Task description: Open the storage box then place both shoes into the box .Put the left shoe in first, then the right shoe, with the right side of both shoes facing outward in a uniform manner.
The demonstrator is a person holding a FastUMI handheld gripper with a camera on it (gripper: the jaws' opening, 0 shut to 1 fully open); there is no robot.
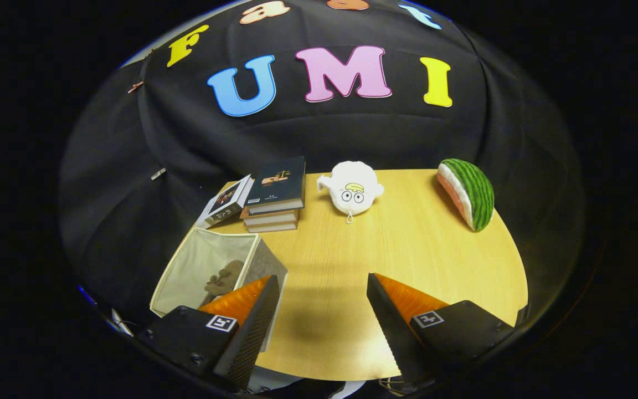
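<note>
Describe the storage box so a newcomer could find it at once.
On the round wooden table, look nearer than the stack of books. The beige fabric storage box stands at the table's edge, beside one finger of the open tongs, the sole open-topped container.

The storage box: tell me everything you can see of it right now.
The storage box is a pale fabric bin with light trim along its rim and a greyish outer wall. It stands open-topped at the wooden table's near left edge, just below the stacked books. Something brownish lies inside, too unclear to name. The open hand-held gripper's left finger overlaps its near corner; contact is unclear.
</note>
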